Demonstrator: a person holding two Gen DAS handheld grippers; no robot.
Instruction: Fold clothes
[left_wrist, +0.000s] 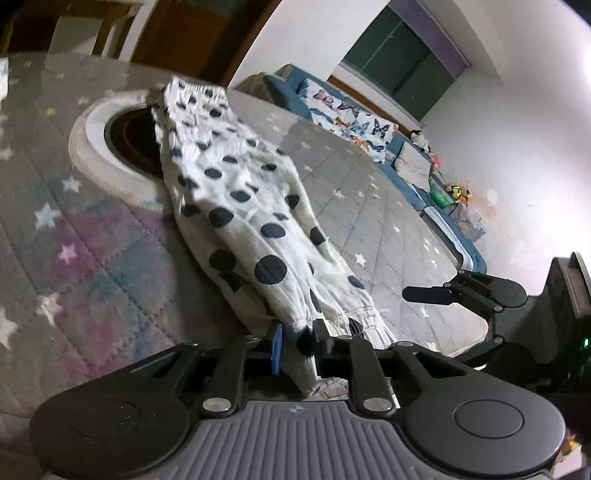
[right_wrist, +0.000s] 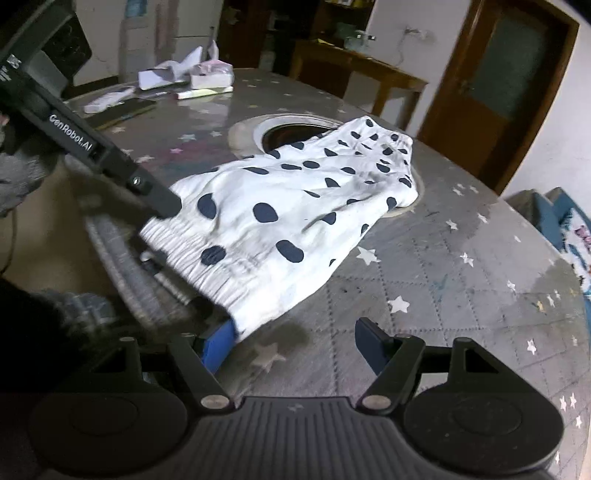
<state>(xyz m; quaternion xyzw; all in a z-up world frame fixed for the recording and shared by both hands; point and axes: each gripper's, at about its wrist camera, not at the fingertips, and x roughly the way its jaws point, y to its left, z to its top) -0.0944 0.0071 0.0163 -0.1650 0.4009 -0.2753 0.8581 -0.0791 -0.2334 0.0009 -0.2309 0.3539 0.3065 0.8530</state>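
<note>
White trousers with dark polka dots (left_wrist: 236, 206) lie stretched along the round table, partly over its centre hole; they also show in the right wrist view (right_wrist: 288, 206). My left gripper (left_wrist: 297, 345) is shut on the trousers' elastic cuff at the near end. In the right wrist view the left gripper (right_wrist: 162, 206) pinches the gathered hem at the left. My right gripper (right_wrist: 295, 343) is open just above the table, its left blue pad (right_wrist: 218, 347) touching the near corner of the hem. It shows at the right of the left wrist view (left_wrist: 428, 295).
The table (right_wrist: 443, 266) has a grey star-patterned cover and a ringed centre hole (right_wrist: 288, 133). Papers and a book (right_wrist: 177, 81) lie at its far side. A blue sofa (left_wrist: 369, 125) with a butterfly throw stands beyond the table. A wooden door (right_wrist: 502, 85) is behind.
</note>
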